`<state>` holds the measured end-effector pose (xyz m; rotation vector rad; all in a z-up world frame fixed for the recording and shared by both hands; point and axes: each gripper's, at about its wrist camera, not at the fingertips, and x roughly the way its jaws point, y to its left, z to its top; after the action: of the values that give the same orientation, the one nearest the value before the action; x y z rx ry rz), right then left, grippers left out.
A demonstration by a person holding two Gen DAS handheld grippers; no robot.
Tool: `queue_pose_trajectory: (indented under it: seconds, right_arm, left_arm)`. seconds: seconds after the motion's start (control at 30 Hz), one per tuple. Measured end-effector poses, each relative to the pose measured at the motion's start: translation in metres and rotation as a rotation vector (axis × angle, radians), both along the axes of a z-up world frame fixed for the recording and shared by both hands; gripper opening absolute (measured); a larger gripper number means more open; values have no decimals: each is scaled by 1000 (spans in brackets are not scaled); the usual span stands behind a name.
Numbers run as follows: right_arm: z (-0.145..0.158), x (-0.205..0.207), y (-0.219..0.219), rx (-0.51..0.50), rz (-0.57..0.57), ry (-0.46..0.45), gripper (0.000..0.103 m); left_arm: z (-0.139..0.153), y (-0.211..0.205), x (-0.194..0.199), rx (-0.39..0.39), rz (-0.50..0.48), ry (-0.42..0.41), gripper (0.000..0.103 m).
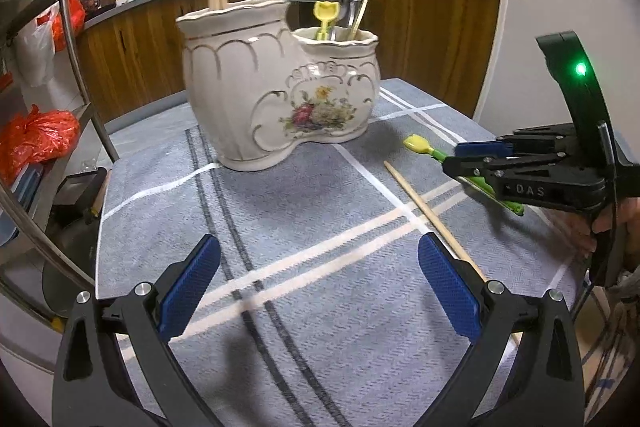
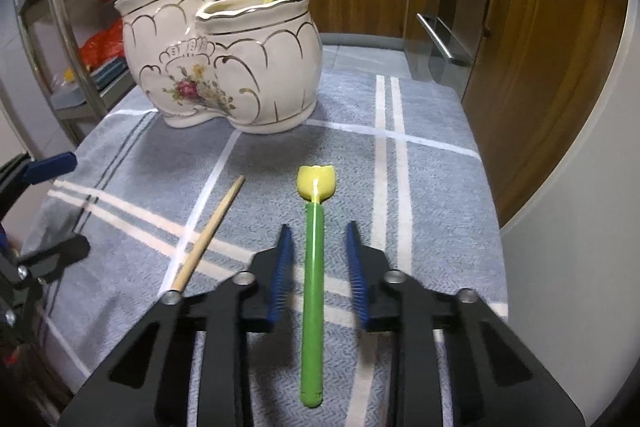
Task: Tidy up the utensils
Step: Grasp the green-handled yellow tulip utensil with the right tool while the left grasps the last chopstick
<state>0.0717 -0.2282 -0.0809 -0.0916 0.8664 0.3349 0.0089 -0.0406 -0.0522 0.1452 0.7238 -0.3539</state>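
Observation:
A white two-pot ceramic holder (image 1: 256, 87) (image 2: 224, 67) with a flower print stands at the far side of the blue-grey cloth. Chopsticks stick out of its taller pot; forks, spoons and a yellow-headed utensil fill the lower one. A green-handled spoon with a yellow tulip head (image 2: 314, 267) (image 1: 420, 145) lies flat on the cloth. My right gripper (image 2: 318, 239) (image 1: 452, 161) straddles its handle, with a small gap showing on each side. A single wooden chopstick (image 2: 208, 231) (image 1: 424, 207) lies to its left. My left gripper (image 1: 320, 287) hovers open over bare cloth.
The cloth-covered table (image 1: 280, 211) ends close on the right and front. Wooden kitchen cabinets (image 2: 532, 47) and an oven front (image 2: 452, 7) stand behind it. A metal shelf with red plastic bags (image 1: 36, 143) is at the left. A hand (image 1: 608, 223) holds the right gripper.

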Motion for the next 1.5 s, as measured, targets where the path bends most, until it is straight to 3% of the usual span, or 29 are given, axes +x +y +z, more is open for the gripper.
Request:
queue_pose_trajectory:
  seconds: [0.1, 0.7, 0.87, 1.0, 1.07, 1.27, 1.5]
  right_arm:
    - [0, 1, -2, 23, 4, 9, 10]
    - [16, -8, -31, 81, -16, -64, 10]
    - [17, -9, -35, 94, -7, -78, 10]
    - [18, -11, -37, 100, -1, -85, 10]
    - [20, -12, -38, 105, 1, -91, 10]
    - [29, -19, -36, 117, 24, -133, 10]
    - [36, -19, -32, 119, 20, -159, 10]
  left_arm:
    - [-1, -7, -2, 10, -13, 2, 97]
    - [-13, -61, 0, 27, -20, 116, 95]
    - [-14, -77, -1, 80, -54, 136, 57]
    - [-12, -84, -3, 94, -74, 143, 37]
    - [-11, -84, -1, 93, -76, 150, 17]
    - [-11, -76, 13, 70, -66, 169, 6]
    - [6, -46, 7, -27, -101, 108, 6]
